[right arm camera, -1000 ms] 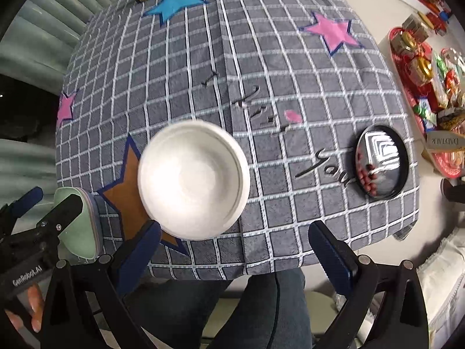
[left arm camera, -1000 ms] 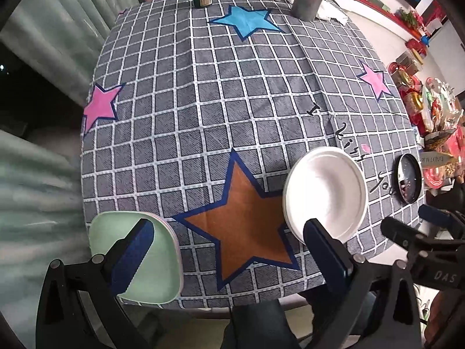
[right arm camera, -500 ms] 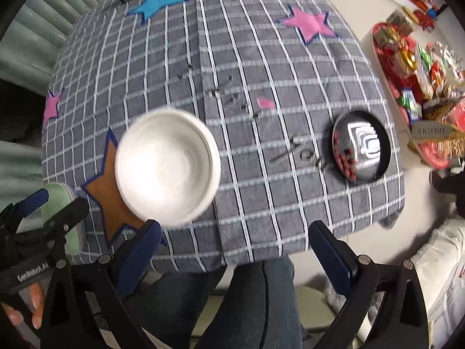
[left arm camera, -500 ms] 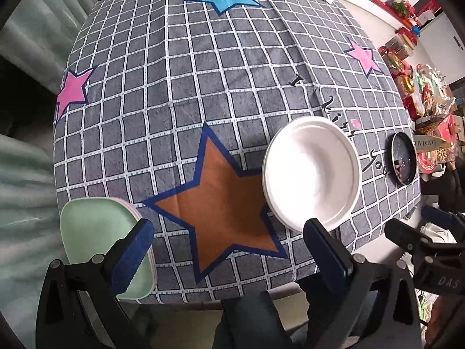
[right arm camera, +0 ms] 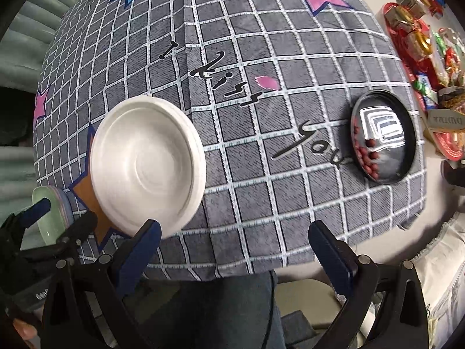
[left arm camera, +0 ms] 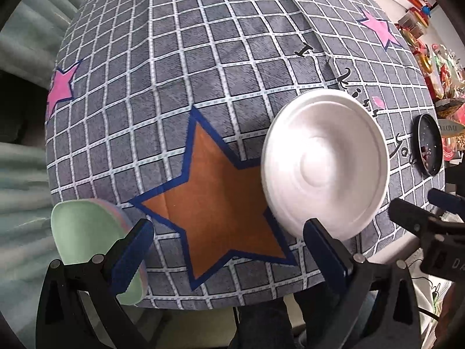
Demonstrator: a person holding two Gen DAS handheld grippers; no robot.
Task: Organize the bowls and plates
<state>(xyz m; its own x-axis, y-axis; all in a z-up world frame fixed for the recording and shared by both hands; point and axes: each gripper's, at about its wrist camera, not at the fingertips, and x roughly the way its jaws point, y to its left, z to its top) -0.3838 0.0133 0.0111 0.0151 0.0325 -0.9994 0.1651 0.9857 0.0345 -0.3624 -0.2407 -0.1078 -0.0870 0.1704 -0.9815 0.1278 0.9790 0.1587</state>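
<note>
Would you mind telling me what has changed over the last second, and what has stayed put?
Both tools have come in lower and closer to the table: the white plate and green plate now loom larger. The left tool and right tool remain open and empty. The white plate, green plate and black dish appear unmoved on the checked cloth.

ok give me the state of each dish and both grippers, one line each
White plate: upright on the cloth, empty.
Green plate: at the table's near-left corner, stacked on a pink one, empty.
Black dish: flat on the cloth, holding red bits.
Left gripper: open, empty.
Right gripper: open, empty.
</note>
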